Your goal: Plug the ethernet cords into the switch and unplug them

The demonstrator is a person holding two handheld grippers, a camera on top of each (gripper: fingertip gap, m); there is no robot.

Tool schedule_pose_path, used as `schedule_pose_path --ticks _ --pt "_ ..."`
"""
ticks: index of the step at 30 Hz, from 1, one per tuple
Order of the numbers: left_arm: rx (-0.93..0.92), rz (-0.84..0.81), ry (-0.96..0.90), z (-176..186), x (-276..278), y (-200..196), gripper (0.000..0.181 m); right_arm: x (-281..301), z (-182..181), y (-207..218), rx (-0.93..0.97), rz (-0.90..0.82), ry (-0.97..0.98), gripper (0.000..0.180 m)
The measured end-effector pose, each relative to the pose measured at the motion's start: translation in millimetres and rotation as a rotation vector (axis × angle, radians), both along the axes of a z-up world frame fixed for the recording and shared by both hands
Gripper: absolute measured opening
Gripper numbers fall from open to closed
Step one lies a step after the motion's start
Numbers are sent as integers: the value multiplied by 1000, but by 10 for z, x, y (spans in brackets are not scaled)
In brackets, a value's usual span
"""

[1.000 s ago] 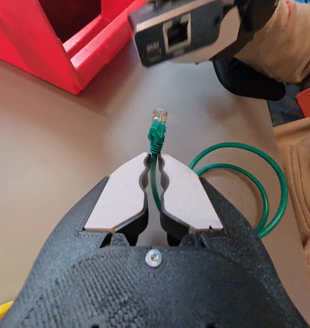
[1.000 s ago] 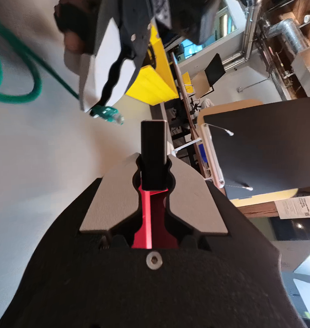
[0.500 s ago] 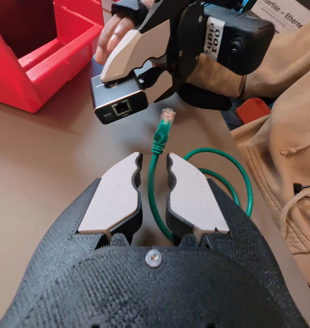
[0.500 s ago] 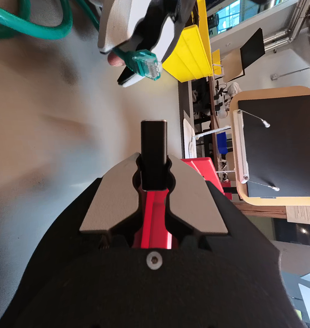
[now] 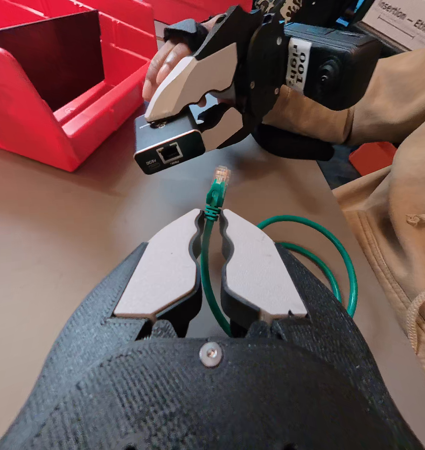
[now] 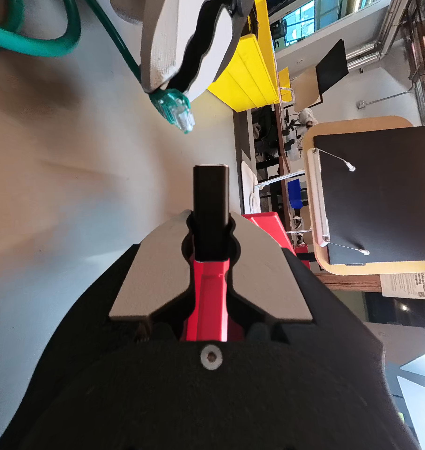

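Left hand-held gripper nearly closed; right hand-held gripper clamped, facing it

Switch just beyond cord plug; bin left of switch.

A red bin sits on the brown tabletop. A yellow bin rests farther along it, beside what may be a black-faced board with a pale wooden rim.
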State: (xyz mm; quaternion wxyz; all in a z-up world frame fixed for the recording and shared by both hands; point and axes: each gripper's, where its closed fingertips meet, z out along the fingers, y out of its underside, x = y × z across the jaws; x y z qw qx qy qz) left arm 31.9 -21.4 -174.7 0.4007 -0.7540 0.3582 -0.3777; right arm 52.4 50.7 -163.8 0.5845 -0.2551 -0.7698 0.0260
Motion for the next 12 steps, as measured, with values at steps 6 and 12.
schedule_pose_path --ticks 6,12 --pt "-128 138 152 70 -206 95 11 8 85 19 35 -12 24 24" --pt "-206 162 450 118 -322 66 10 -86 140 -46 128 -22 29 24"
